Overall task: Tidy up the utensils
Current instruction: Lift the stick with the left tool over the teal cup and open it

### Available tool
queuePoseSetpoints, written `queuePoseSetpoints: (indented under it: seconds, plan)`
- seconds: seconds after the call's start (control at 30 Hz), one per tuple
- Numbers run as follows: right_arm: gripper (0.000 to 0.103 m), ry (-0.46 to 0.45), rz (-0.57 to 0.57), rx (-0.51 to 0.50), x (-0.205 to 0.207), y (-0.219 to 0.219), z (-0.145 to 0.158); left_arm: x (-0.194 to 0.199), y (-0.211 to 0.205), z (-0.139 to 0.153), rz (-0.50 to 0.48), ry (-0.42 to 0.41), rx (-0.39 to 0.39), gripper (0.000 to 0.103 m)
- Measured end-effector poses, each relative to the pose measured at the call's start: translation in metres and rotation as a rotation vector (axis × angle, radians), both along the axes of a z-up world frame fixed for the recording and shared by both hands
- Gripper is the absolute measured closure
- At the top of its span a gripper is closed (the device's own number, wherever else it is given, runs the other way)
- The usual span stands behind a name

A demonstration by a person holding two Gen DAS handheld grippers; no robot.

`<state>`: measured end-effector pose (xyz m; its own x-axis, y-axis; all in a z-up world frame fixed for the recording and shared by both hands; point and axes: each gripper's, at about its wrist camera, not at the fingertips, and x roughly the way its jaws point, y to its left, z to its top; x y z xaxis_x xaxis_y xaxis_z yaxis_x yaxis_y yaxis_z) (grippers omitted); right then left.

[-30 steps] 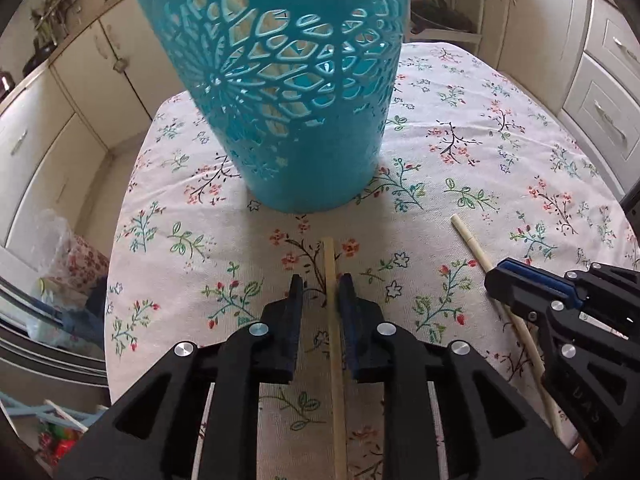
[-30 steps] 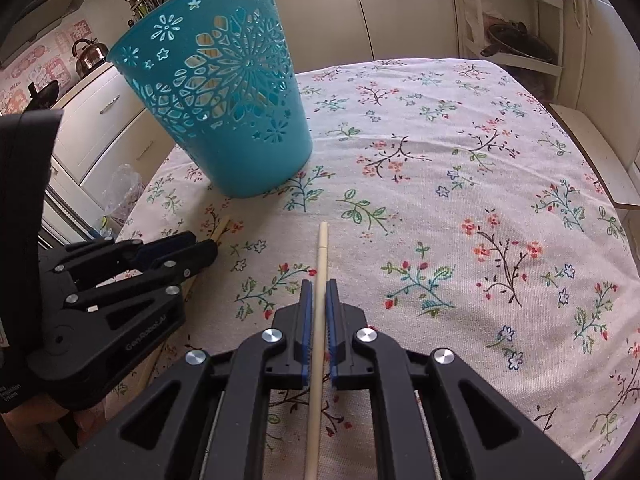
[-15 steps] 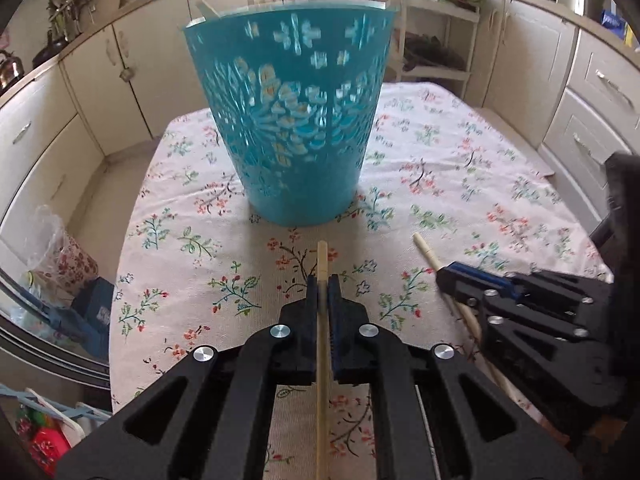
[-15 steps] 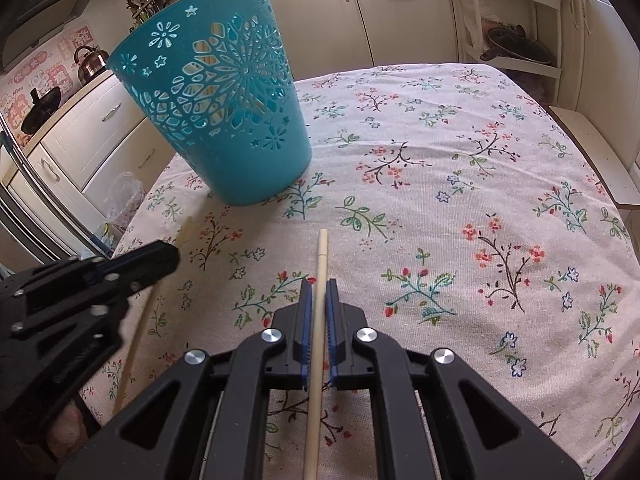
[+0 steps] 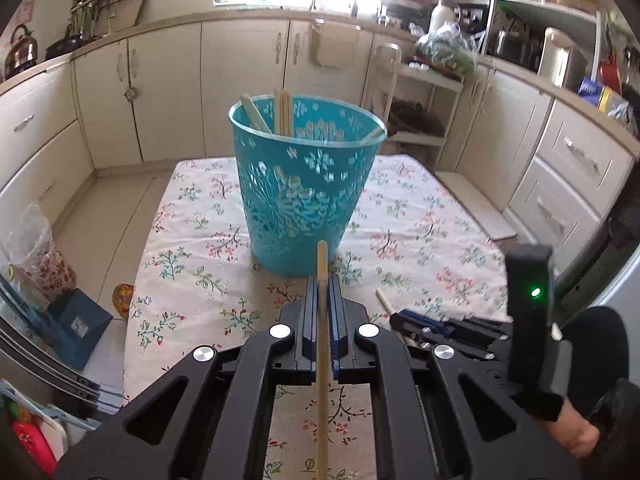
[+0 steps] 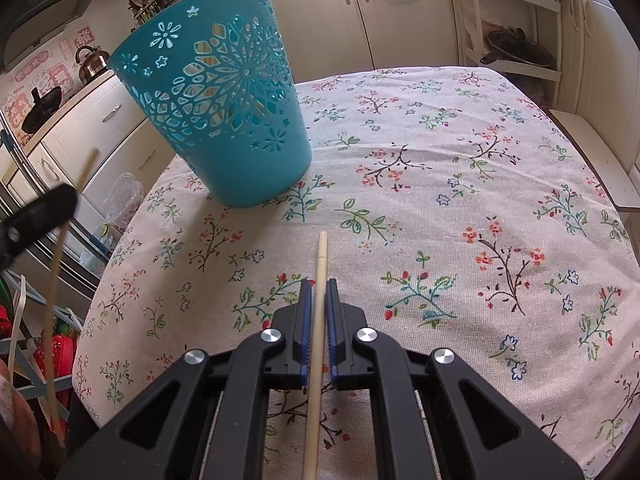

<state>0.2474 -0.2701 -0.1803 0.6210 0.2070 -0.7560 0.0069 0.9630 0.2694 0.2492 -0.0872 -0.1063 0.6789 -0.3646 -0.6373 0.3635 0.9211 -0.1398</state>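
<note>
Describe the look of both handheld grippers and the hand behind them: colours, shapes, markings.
Both grippers, left and right, are matte black plastic linkages with triangular cut-outs and round silver pivot screws. Their fingers carry blue ribbed pads. A black upright box with a lit green LED sits on the right one. The hand behind it wears a black sleeve or glove.

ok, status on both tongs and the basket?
Left tongs shut on chopstick, raised. Right tongs shut on second chopstick, low. Basket upright, holds chopsticks; path clear.
</note>
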Motion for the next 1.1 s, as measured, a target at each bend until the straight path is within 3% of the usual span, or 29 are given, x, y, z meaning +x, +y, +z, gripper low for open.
queuePoseSetpoints:
  seconds: [0.37,0.63,0.87,1.1]
  plan:
    - [0.095,0.0,0.0,0.003,-0.001,0.0,-0.001,0.002,0.033,0.065,0.043,-0.173,-0.195,0.098]
    - [0.095,0.001,-0.003,0.02,0.0,-0.002,-0.001,0.042,0.024,0.116,0.09,-0.319,-0.273,0.098]
    - [0.095,0.001,-0.007,0.047,0.001,-0.006,-0.001,0.098,0.008,0.135,0.141,-0.378,-0.317,0.098]
    - [0.095,0.002,-0.008,0.07,0.004,-0.01,-0.002,0.14,-0.003,0.127,0.213,-0.407,-0.313,0.098]
